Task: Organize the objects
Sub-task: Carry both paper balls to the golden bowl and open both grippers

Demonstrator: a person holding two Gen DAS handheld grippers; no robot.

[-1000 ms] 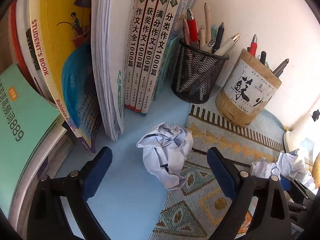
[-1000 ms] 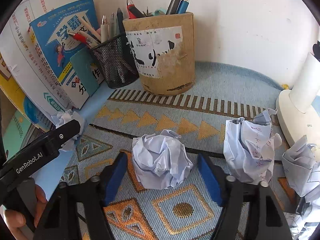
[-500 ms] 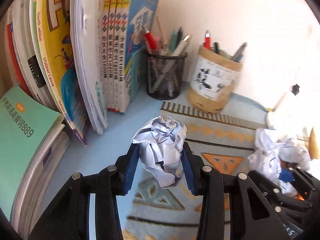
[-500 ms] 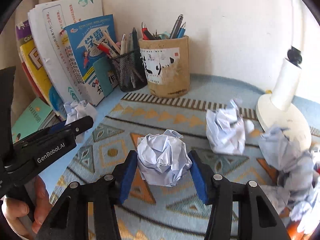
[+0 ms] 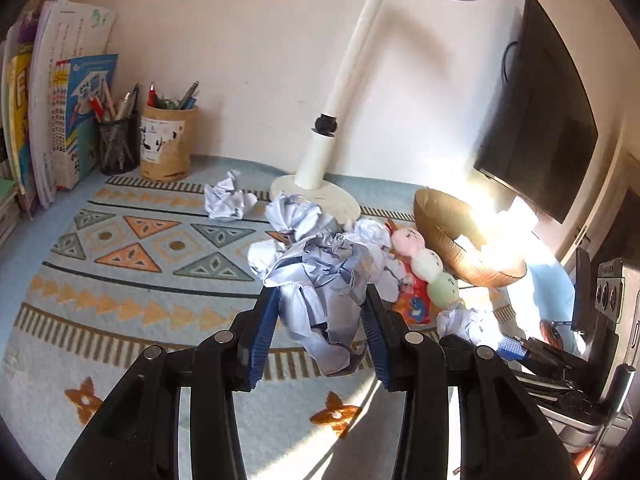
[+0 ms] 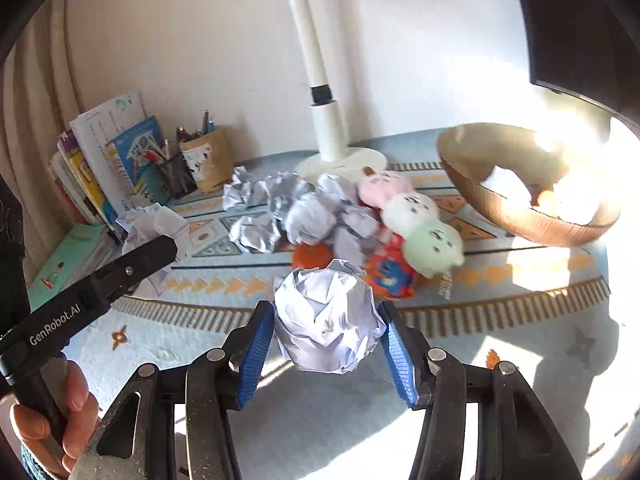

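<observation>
A light blue desk surface point(image 5: 24, 248) carries a patterned mat point(image 5: 132, 280) that fills most of the frame. At upper left, upright books point(image 5: 60, 120), a black mesh pen holder point(image 5: 118, 150) and a brown pen cup point(image 5: 168, 144) stand along the wall. Toward the centre sit a white lamp base point(image 5: 332, 200), loose crumpled paper balls point(image 5: 228, 202) and plush toys point(image 5: 428, 264). A wooden bowl point(image 5: 452, 240) rests at right.

Two grippers, each with one crumpled paper ball point(image 5: 320, 296) point(image 6: 326, 320). Loose paper balls point(image 6: 276, 208): roughly seven, heap too tangled for certainty. Two pen holders point(image 5: 168, 142). One lamp point(image 5: 320, 160). One wooden bowl point(image 6: 520, 204). One three-headed plush point(image 6: 412, 212).
</observation>
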